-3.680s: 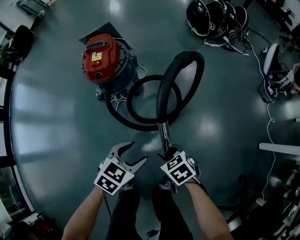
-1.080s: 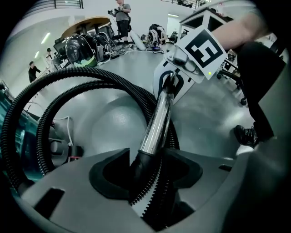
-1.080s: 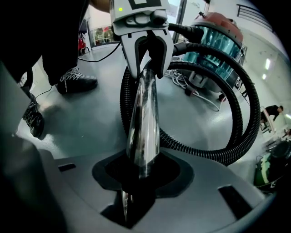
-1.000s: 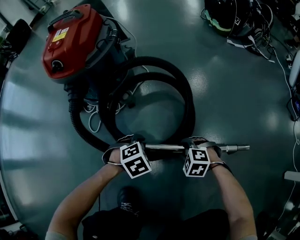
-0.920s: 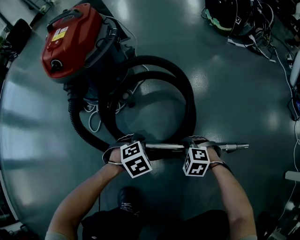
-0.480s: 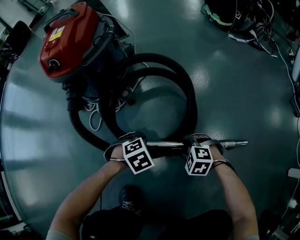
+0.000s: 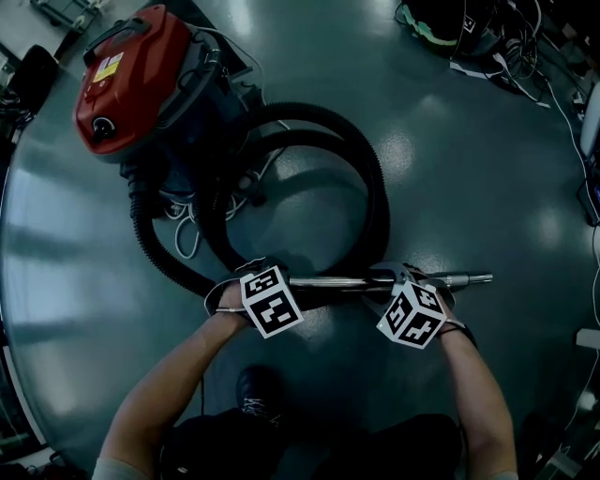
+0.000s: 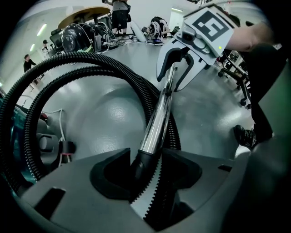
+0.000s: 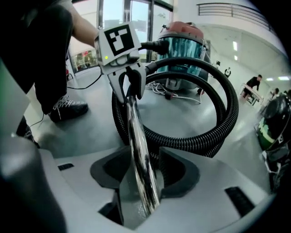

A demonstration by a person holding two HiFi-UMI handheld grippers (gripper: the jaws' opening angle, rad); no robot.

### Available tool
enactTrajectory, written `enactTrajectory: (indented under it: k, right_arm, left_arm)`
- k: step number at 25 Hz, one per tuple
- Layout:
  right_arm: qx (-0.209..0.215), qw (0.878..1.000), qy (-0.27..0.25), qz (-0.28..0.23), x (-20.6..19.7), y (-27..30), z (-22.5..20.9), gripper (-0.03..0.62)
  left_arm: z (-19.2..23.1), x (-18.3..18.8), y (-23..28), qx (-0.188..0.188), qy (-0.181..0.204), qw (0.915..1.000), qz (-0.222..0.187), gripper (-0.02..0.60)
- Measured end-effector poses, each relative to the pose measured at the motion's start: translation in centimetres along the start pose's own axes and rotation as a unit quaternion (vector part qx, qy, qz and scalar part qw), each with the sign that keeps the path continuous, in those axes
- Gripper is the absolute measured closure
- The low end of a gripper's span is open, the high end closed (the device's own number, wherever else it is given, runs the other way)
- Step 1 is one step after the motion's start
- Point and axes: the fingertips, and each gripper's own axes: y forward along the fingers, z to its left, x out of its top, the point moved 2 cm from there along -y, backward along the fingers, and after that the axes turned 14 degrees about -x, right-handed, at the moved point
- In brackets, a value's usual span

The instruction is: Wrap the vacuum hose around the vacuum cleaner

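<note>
Head view, steeply down onto a dark, glossy floor (image 7: 469, 169). Toward the floor's far left, a vacuum cleaner (image 7: 141, 80) standing upright, red lid over a dark tub, with a tangle of white cord (image 7: 187, 234) at its foot. Leading from its base, a black ribbed vacuum hose (image 7: 373, 178) lying in two wide loops on the floor just beside the tub, not wound round it. At the hose's end, a shiny metal tube (image 7: 342, 279) held level and crosswise in front of the person, bare tip pointing right. At the tube's left end the left gripper (image 7: 248, 274), farther along toward the tip the right gripper (image 7: 401, 275), marker cubes turned upward, two forearms (image 7: 169, 394) reaching in from the near side and a dark shoe (image 7: 248, 405) on the floor between them. Left gripper view: jaws clamped on the black cuff (image 8: 142, 166) that joins hose and tube, a toothed edge against it, with the tube running away toward the other gripper. Right gripper view: jaws just opened further, standing a little apart with the tube lying between them, no firm press to be made out. Beyond them, the hose loops on the floor and the cleaner's tub behind. Dark gear (image 7: 441, 23) and cables piled at the floor's far right edge, too dim to tell apart.
</note>
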Motion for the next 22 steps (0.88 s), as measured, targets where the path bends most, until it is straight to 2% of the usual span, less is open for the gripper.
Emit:
enactTrajectory:
  k: [3,7,12,14,15,19,21,22]
  right_arm:
    - [0.007,0.999,0.043,-0.007,0.4,-0.6,0.1,0.419]
    - [0.003,0.998,0.066,0.004,0.3,-1.7,0.3,0.421]
    - [-0.020,0.995,0.098,0.011,1.2,-5.1,0.2,0.427]
    - [-0.047,0.993,0.110,0.000,2.5,-7.5,-0.4,0.541]
    - [-0.056,0.991,0.121,-0.007,3.4,-8.8,-0.7,0.576]
    - [-0.069,0.985,0.159,-0.021,7.3,-13.9,-1.4,0.590]
    - [-0.083,0.979,0.182,-0.033,9.5,-17.1,-2.0,0.591]
    - [-0.091,0.975,0.199,-0.038,10.5,-18.8,-2.3,0.591]
  left_arm:
    - [-0.5,0.4,-0.3,-0.009,-0.003,0.9999,-0.011,0.359]
    - [-1.4,1.6,-1.8,-0.025,-0.019,0.9979,-0.056,0.374]
    - [-3.2,1.9,-4.5,-0.028,-0.018,0.9973,-0.065,0.374]
    - [-4.2,2.4,-6.3,-0.025,-0.015,0.9972,-0.069,0.382]
    - [-4.7,2.8,-7.4,-0.021,-0.014,0.9970,-0.073,0.408]
    - [-7.2,4.4,-13.2,-0.006,-0.012,0.9953,-0.096,0.466]
    - [-8.5,5.3,-16.8,0.010,-0.005,0.9941,-0.108,0.519]
    - [-9.2,5.7,-18.7,0.016,-0.001,0.9936,-0.112,0.574]
